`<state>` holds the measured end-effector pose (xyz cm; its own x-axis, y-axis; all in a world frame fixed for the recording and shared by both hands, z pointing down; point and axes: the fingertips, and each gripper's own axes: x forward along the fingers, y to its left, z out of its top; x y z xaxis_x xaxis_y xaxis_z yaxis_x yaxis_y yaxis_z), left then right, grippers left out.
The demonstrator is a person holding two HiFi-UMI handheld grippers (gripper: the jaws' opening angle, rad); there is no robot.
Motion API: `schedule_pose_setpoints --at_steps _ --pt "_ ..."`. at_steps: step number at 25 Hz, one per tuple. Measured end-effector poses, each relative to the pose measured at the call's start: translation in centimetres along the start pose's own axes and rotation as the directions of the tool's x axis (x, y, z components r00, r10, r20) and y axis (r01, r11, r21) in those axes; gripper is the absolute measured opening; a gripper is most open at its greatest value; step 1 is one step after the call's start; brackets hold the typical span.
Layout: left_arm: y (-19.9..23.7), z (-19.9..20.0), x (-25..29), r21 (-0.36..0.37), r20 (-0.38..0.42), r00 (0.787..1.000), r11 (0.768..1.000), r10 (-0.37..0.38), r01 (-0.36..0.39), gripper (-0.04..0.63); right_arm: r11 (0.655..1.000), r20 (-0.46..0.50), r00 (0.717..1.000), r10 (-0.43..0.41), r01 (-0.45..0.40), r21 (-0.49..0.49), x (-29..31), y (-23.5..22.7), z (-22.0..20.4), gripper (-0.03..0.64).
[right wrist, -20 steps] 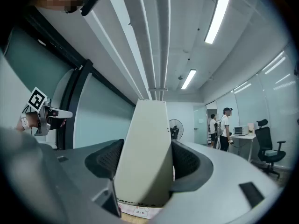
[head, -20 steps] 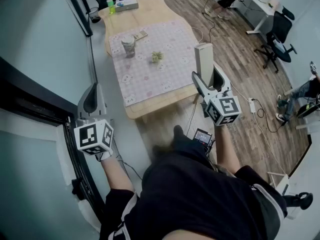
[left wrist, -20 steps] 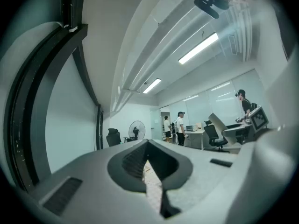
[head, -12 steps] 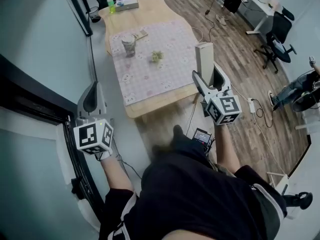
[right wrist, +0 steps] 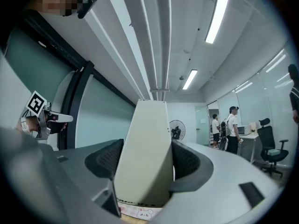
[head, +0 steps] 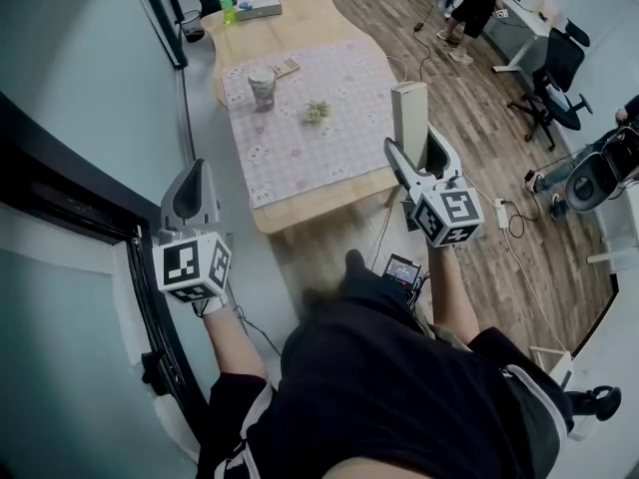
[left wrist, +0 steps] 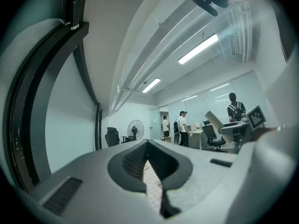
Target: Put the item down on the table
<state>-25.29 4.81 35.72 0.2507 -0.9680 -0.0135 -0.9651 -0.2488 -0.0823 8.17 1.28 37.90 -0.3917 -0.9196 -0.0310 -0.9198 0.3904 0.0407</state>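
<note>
While the box [head: 407, 113] is being pinched by the right tool [head: 417, 158], placement on the surface [head: 300, 38] at 12 o'clock is being awaited.

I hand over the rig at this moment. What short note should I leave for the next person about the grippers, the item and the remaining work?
Left gripper: shut, nothing in it, held off to the left by the wall, away from the table.
Right gripper: shut on the tall pale box, which stands upright between the jaws.
The box is in the air by the table's near right corner, with the checked cloth just below it.
Done: box picked up and brought to the table.
Left: lower it onto a free part of the cloth, clear of the cup, then open the jaws.
</note>
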Motion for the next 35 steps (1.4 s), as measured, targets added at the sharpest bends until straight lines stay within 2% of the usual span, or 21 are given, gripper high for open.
schedule_pose_setpoints --at_steps 21,28,31,35 --pt "0.4 -1.0 1.2 -0.075 -0.012 0.999 0.997 -0.036 0.035 -0.005 1.0 -0.03 1.0 0.001 -0.002 -0.015 0.7 0.3 -0.4 0.327" --pt "-1.0 -3.5 4.7 -0.117 -0.035 0.998 0.992 -0.046 0.041 -0.005 1.0 -0.099 0.995 -0.003 0.005 0.021 2.3 -2.6 -3.9 0.328" --pt "-1.0 -3.7 6.7 -0.096 -0.043 0.998 0.995 -0.038 0.033 -0.005 0.999 -0.121 0.993 0.0 0.006 0.048 4.8 -4.2 -5.6 0.327" --pt "-0.6 -2.8 10.1 -0.085 -0.054 0.998 0.996 -0.018 0.013 -0.005 0.998 -0.106 0.994 0.038 -0.032 0.056 8.5 -5.8 -5.3 0.327"
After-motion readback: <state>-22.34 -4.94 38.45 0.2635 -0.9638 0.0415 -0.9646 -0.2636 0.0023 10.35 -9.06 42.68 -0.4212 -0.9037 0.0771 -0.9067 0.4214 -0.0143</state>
